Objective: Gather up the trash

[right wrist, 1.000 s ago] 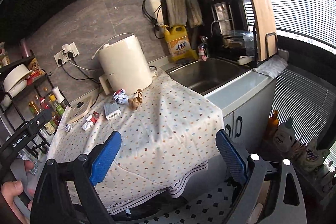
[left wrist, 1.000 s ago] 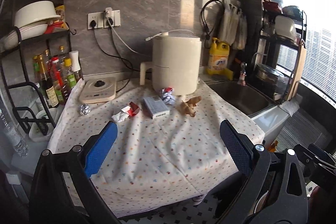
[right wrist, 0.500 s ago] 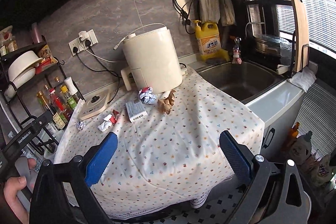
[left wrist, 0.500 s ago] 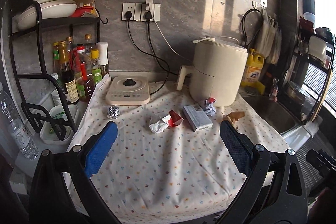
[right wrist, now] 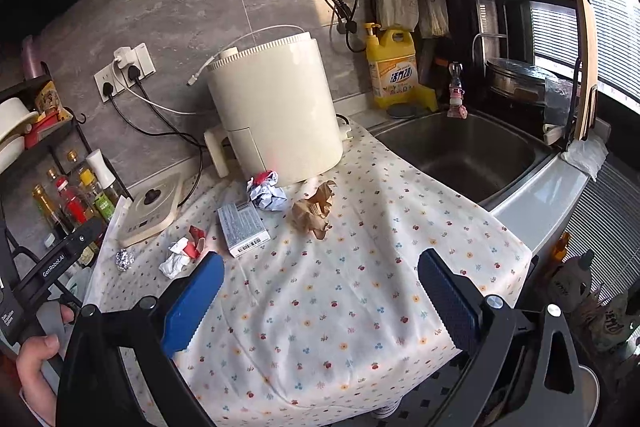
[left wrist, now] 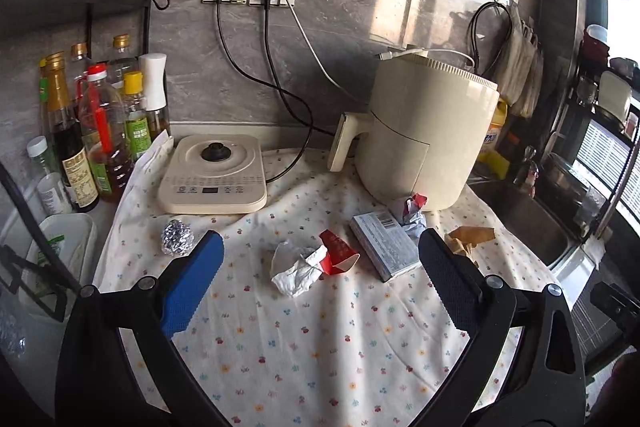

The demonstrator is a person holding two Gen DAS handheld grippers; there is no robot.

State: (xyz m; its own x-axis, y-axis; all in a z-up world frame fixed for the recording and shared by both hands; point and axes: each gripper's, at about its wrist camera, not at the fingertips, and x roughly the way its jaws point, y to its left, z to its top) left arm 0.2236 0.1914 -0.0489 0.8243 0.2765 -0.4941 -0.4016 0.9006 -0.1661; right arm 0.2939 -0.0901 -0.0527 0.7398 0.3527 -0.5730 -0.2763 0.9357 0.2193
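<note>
Left gripper point(left wrist: 320, 259) fingers wide apart, empty; crumpled white-red wrapper point(left wrist: 310, 263) on table between them. Right gripper point(right wrist: 320, 283) likewise spread, empty.

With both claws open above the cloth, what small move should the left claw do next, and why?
Probably lower the left claw onto the white and red crumpled wrapper. Its jaws stand open and hold nothing, and this wrapper lies between them on the flowered cloth, nearer than the foil ball or the grey box. The right claw is also open.
</note>
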